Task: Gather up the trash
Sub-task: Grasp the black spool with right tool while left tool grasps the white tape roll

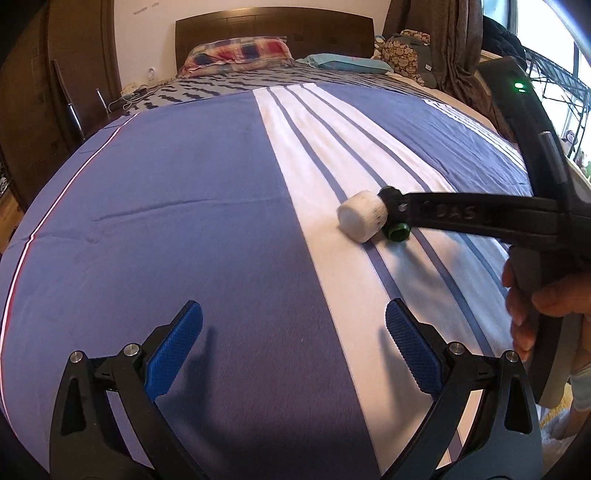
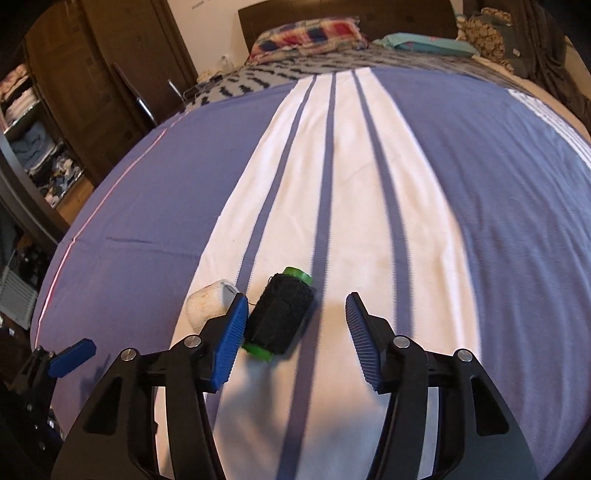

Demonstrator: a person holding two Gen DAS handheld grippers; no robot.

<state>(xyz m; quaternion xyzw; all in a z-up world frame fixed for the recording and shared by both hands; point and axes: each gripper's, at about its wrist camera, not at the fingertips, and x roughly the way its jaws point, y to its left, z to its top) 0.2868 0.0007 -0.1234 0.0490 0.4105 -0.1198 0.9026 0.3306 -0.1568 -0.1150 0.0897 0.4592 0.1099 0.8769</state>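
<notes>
A black thread spool with green ends (image 2: 280, 314) lies on the white stripe of the bedspread (image 2: 480, 192), and a white spool (image 2: 208, 301) lies just left of it. My right gripper (image 2: 295, 325) is open with the black spool between its fingers, close against the left pad. In the left wrist view the white spool (image 1: 362, 220) lies at the tip of the right gripper (image 1: 393, 218), with the green end of the black spool (image 1: 397, 233) showing beneath. My left gripper (image 1: 293, 325) is open and empty above the bedspread (image 1: 166, 203), nearer than the spools.
Pillows (image 1: 238, 53) and a headboard (image 1: 273, 26) are at the far end of the bed. A dark wardrobe (image 2: 110, 66) with shelves stands left. Curtains and a window (image 1: 554, 55) are at the right. The left gripper's tip (image 2: 72, 356) shows at the bed's left edge.
</notes>
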